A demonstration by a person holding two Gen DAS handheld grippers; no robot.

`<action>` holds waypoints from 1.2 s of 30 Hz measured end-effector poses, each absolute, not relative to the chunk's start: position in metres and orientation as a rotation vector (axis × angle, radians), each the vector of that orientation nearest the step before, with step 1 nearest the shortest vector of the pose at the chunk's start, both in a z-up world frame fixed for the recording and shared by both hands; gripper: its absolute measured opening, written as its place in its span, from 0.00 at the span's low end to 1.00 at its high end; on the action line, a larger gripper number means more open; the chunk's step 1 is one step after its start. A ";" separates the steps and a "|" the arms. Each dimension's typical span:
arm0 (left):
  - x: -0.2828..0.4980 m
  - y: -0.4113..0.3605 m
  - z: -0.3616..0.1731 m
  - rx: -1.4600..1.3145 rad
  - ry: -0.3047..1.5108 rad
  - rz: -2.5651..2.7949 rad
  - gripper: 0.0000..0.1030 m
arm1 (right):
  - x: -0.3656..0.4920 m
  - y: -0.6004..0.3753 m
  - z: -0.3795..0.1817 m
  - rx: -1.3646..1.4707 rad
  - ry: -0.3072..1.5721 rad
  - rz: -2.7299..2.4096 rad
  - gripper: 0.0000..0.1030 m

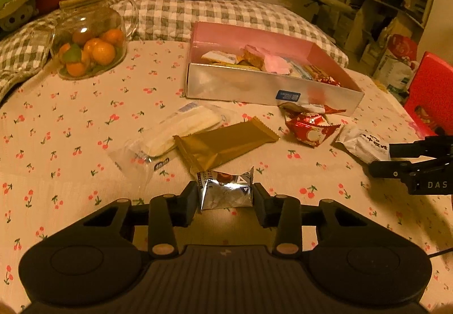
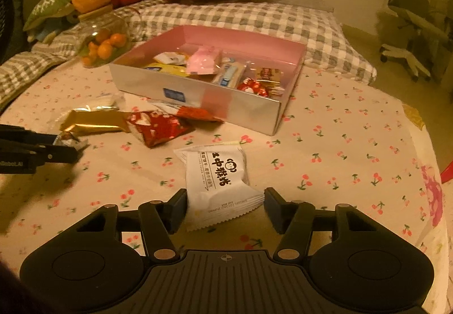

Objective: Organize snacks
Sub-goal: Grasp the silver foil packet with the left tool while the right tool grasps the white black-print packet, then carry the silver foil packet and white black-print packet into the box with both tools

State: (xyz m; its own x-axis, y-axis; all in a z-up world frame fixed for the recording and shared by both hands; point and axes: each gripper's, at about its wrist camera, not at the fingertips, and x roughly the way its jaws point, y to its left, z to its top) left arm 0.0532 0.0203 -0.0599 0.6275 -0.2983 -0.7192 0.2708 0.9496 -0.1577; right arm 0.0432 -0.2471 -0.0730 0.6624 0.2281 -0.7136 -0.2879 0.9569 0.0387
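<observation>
Left tool: the left tool [image 1: 225, 195] is clenched on a small silver foil chocolate packet [image 1: 226, 189], one pad against each side, the packet low over the cherry-print cloth [image 1: 70, 130].

Right tool: the right tool [image 2: 225, 205] brackets a white paper-look snack packet with black lettering [image 2: 220, 181]. One pad meets its edge and the other sits at its corner. Whether it is pinched firmly cannot be told.

Why held so: both packets are taken across their narrow width, probably so each can be carried to the box.

Destination: a shallow silver-walled box with a pink lining [image 1: 254, 87] stands beyond both tools, already holding several wrapped snacks.

Still loose: a long gold foil bar wrapper [image 1: 223, 144], a clear-wrapped white pastry [image 1: 175, 130] and crumpled red-and-white sweet wrappers [image 1: 308, 127] lie near the box's front wall.

Bystander: a glass jar of small oranges [image 1: 90, 45] stands well apart on the left.

Hard to make out: the box's lower layers are hidden by its wall, the silver packet's print is only partly legible, and no hands are in view.
</observation>
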 end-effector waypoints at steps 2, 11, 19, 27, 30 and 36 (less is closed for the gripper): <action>0.052 0.022 -0.059 -0.041 0.841 -0.334 0.35 | 0.040 -0.246 -0.072 -0.081 0.798 0.296 0.56; 0.039 0.023 -0.048 -0.052 0.846 -0.399 0.34 | 0.025 -0.241 -0.063 -0.072 0.789 0.322 0.56; 0.034 0.020 -0.035 -0.048 0.816 -0.433 0.33 | 0.019 -0.244 -0.048 -0.054 0.754 0.322 0.56; 0.044 0.016 -0.021 -0.056 0.772 -0.428 0.33 | 0.028 -0.247 -0.028 -0.018 0.710 0.299 0.56; 0.055 0.014 -0.015 -0.070 0.757 -0.415 0.33 | 0.035 -0.248 -0.018 -0.001 0.685 0.288 0.56; 0.076 0.011 -0.005 -0.093 0.718 -0.366 0.34 | 0.057 -0.251 -0.003 0.048 0.647 0.250 0.56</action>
State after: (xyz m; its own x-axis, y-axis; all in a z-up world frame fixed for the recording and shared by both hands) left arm 0.0762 0.0109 -0.0054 0.6929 -0.3587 -0.6255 0.2956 0.9325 -0.2074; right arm 0.0569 -0.2512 -0.0032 0.7692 0.2449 -0.5903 -0.2149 0.9690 0.1219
